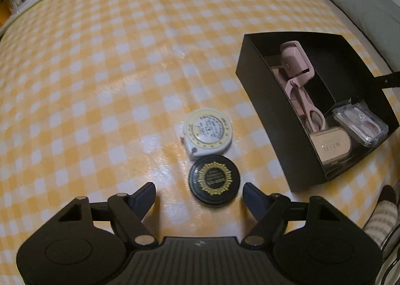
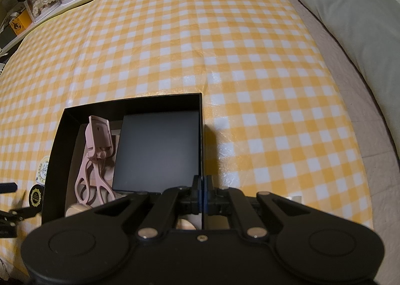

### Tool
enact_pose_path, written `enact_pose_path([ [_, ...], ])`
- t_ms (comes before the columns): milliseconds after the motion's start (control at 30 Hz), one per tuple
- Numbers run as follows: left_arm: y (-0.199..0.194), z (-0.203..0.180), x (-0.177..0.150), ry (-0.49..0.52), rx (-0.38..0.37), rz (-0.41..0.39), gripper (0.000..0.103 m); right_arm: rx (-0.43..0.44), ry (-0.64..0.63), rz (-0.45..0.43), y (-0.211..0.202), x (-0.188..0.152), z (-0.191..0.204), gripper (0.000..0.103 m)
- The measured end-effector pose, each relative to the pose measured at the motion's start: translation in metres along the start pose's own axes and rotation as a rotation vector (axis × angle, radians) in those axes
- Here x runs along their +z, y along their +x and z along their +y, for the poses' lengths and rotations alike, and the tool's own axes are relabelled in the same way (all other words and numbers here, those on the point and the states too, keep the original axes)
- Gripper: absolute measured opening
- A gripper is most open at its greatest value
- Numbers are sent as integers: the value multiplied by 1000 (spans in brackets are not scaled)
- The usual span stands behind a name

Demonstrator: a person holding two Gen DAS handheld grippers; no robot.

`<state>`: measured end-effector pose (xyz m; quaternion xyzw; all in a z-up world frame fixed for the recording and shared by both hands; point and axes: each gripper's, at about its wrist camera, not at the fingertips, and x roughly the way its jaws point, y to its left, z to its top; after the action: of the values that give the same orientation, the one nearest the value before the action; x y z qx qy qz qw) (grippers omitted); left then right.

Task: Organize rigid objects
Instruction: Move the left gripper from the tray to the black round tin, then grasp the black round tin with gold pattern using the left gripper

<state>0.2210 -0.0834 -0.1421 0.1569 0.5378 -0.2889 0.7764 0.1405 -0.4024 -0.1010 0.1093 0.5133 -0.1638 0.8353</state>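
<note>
Two round cases, black compact (image 1: 214,180) and white disc (image 1: 207,134), lay low in the frame outside the black box (image 1: 265,119), so the left gripper (image 1: 199,193) spread its jaws around the compact while the right gripper (image 2: 203,193) pinched the box wall, likely steadying it.

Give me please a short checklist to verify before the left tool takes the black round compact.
1. Left tool open, pads not on the black round compact: ok.
2. Compact centred between the fingers: not ok, it sits nearer the right finger.
3. White tape measure clear of the compact: cannot tell, they look touching.
4. Right tool shut on the wall of the black box: ok.
5. Free room in the box: ok.
</note>
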Motion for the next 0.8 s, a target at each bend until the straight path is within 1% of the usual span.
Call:
enact_pose_path([
  [100, 4, -2, 1, -1, -3, -1, 76, -1, -1, 0, 0, -1, 1, 2],
  [167, 6, -3, 1, -2, -13, 1, 71, -1, 0, 0, 0, 1, -1, 2],
  [300, 8, -4, 0, 1, -16, 5, 68, -2, -1, 0, 0, 0, 1, 2],
  [367, 10, -4, 2, 0, -19, 6, 62, -2, -1, 0, 0, -1, 2, 2],
  [500, 13, -4, 4, -12, -24, 4, 55, -2, -1, -1, 1, -1, 1, 2],
  [533, 15, -4, 4, -24, -35, 11, 50, -2, -1, -1, 0, 0, 0, 2],
  [700, 19, -4, 8, -26, -32, 23, 50, -3, -1, -1, 1, 0, 1, 2],
  [800, 5, -1, 9, -68, -36, 12, 50, -2, 0, -1, 1, 0, 1, 2],
])
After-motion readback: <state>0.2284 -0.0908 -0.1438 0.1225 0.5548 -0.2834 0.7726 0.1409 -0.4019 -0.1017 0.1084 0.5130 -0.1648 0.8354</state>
